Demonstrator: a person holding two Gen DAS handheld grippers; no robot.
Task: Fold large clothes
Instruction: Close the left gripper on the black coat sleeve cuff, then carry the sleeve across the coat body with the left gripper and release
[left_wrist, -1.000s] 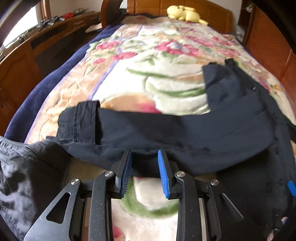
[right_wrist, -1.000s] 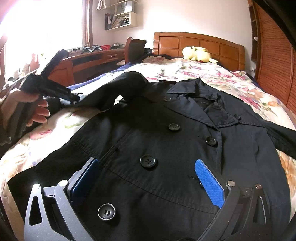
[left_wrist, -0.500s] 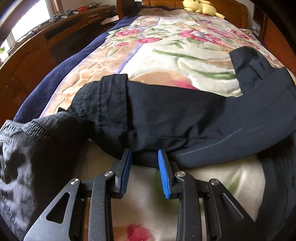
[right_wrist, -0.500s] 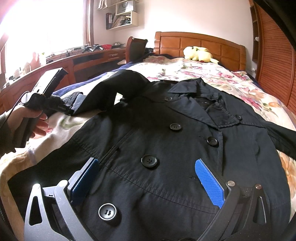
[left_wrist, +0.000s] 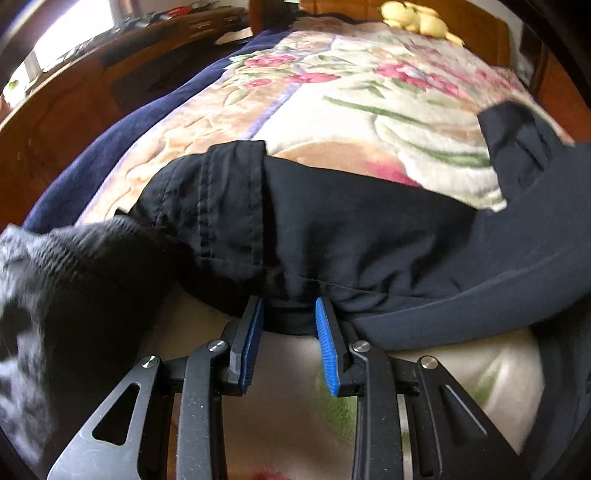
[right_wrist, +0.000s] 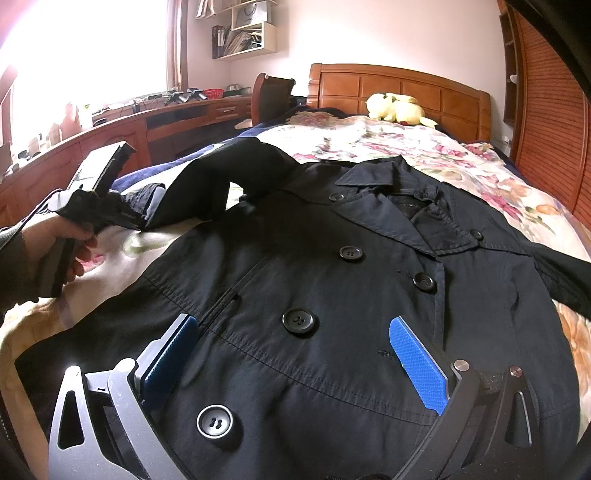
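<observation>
Sleeve (left_wrist: 332, 236) edge pinched thinly by left gripper (left_wrist: 289, 321) — slippage likely if pulled; right gripper (right_wrist: 295, 354) spread wide, nothing gripped.

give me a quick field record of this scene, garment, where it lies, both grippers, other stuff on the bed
garment: black double-breasted coat, front up, buttons showing
surface: bed with floral blanket
left gripper: shut on the coat's sleeve near the cuff
sleeve: lifted off the blanket, out to the coat's side
right gripper: open, wide, over the coat's lower front, gripping nothing
also on bed: yellow plush toy by the headboard
</observation>
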